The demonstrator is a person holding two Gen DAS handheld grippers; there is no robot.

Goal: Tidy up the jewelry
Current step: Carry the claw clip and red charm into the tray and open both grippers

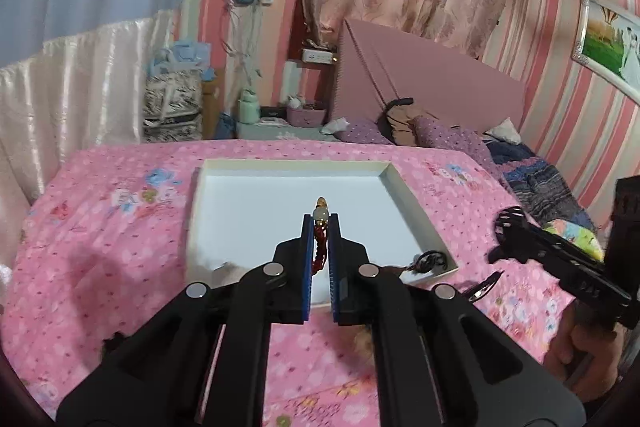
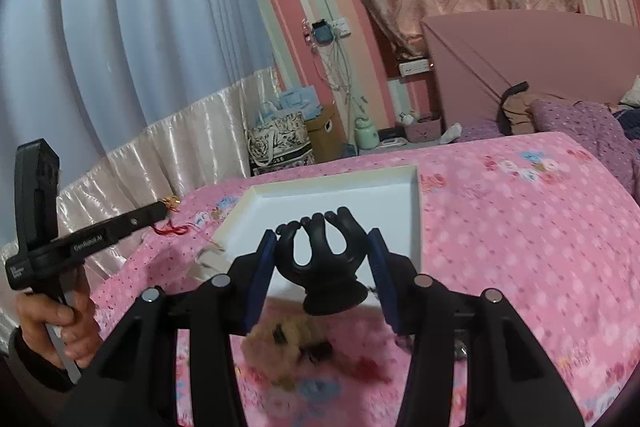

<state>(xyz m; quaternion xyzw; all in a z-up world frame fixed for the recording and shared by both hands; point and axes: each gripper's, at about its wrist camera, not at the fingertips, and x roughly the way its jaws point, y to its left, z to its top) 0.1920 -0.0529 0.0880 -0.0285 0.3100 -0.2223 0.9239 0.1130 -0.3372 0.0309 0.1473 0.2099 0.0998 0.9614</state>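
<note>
Left hand-held gripper: pressed together on a red beaded bracelet, whose pale bead and gold end stick out past the tips; it is held above the near middle of the white tray.

Right hand-held gripper: closed around a black claw hair clip, pinched at its sides with the prongs pointing away; it is held over the near part of the tray.

Tray: a shallow white box with a low rim, lying on the pink floral bedspread; its floor looks bare apart from a dark cord item draped at its near right corner.

Loose items: a fuzzy tan piece lies blurred on the bedspread just near of the tray; what it is cannot be told.

Step in hand: judged to be the lowering of both pieces into the tray.

How to do it well: the bracelet is best brought low before being released, so the trailing strand is laid out rather than dropped in a heap. The clip should be set down well apart from it, toward the far right, so the prongs are not caught in the beads or the cord.

Risk: the tray may be nudged on the soft bedspread if its rim is touched.
</note>
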